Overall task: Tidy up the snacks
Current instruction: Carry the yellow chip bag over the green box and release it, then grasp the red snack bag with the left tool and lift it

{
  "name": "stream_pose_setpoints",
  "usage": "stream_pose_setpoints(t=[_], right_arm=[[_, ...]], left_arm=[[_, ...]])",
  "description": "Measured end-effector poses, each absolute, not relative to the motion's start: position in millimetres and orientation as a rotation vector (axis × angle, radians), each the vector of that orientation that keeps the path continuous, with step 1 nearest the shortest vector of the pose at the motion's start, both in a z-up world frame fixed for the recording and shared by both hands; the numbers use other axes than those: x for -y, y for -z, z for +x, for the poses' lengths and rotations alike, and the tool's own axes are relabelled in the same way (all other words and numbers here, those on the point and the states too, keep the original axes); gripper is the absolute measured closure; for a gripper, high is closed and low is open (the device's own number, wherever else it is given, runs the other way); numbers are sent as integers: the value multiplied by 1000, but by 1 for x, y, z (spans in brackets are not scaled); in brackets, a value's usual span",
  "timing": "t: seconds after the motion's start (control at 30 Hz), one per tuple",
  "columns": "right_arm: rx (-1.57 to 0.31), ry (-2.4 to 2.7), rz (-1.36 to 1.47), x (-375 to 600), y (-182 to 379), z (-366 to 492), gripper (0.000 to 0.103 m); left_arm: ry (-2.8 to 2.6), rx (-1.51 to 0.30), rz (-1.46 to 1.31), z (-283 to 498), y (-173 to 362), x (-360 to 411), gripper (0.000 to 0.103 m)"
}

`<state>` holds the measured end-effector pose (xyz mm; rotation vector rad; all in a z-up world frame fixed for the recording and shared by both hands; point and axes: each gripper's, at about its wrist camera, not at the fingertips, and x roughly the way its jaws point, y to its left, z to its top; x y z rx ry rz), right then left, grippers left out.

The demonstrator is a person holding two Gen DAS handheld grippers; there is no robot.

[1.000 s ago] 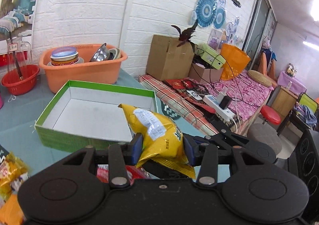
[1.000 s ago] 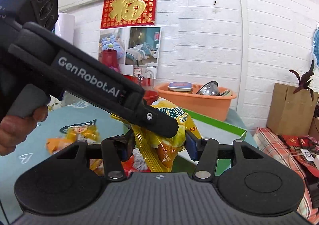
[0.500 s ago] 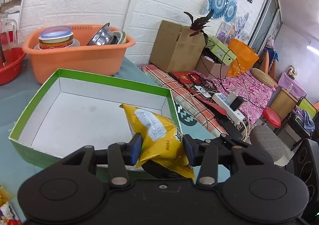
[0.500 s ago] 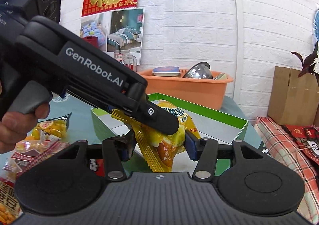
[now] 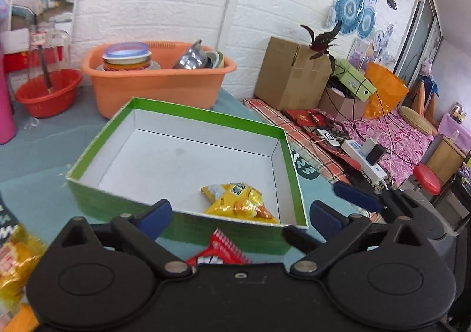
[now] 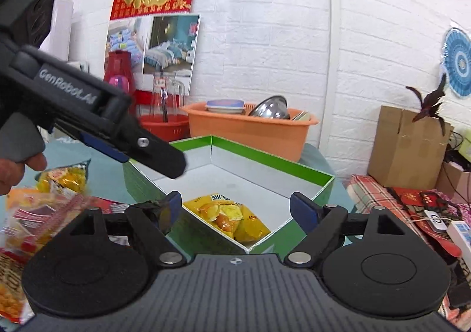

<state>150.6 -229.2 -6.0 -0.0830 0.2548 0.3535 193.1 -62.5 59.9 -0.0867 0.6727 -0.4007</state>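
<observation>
A green box with a white inside [image 5: 206,117] [image 6: 276,160] stands on the teal table. A yellow snack bag [image 5: 238,199] [image 6: 232,215] lies in its near right corner. My left gripper [image 5: 240,215] is open and empty, just above the box's near wall. My right gripper [image 6: 235,208] is open and empty over the box's near corner, above the bag. The left gripper's body [image 6: 88,120] crosses the right wrist view at upper left. A red snack pack [image 5: 219,252] lies in front of the box under my left gripper.
More snack bags lie on the table at left [image 6: 38,208] [image 5: 14,261]. An orange basin with dishes [image 5: 156,76] and a red bowl [image 5: 48,91] stand behind the box. A cardboard box [image 5: 290,73] and cables lie on a bed to the right.
Both grippers held the yellow bag together and carried it over the box. Both have opened, and the bag has dropped into the box's near right corner.
</observation>
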Motion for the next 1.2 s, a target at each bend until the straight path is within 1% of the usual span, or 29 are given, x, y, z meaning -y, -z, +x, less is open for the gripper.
stream_pose_setpoints(t=[0.17, 0.3, 0.43, 0.53, 0.67, 0.83, 1.0, 1.03, 1.07, 1.13, 1.2], right_arm=[[-260, -351, -18, 238, -8, 112, 0], [-287, -371, 18, 237, -5, 88, 0], [-338, -387, 58, 233, 6, 74, 0], [-405, -411, 115, 230, 16, 71, 0], [-465, -423, 182, 227, 26, 71, 0], [-483, -404, 211, 227, 30, 72, 0], [-507, -425, 274, 227, 35, 79, 0], [-513, -430, 285, 226, 36, 80, 0], [-519, -436, 295, 225, 37, 82, 0], [-526, -448, 305, 223, 39, 84, 0], [-524, -453, 308, 221, 40, 87, 0]], left_arm=[[360, -618, -61, 138, -72, 47, 0], [346, -636, -78, 108, -64, 34, 0], [361, -662, -95, 96, -54, 25, 0], [358, -664, -118, 104, -50, 19, 0], [404, -673, -138, 136, -47, 15, 0], [439, -752, -166, 185, -33, 16, 0], [429, -815, -183, 197, -16, 10, 0], [444, -832, -192, 194, -14, 8, 1], [469, -858, -213, 189, -12, 6, 13], [553, -890, -251, 174, -12, 5, 14], [578, -877, -206, 158, -18, 9, 14]])
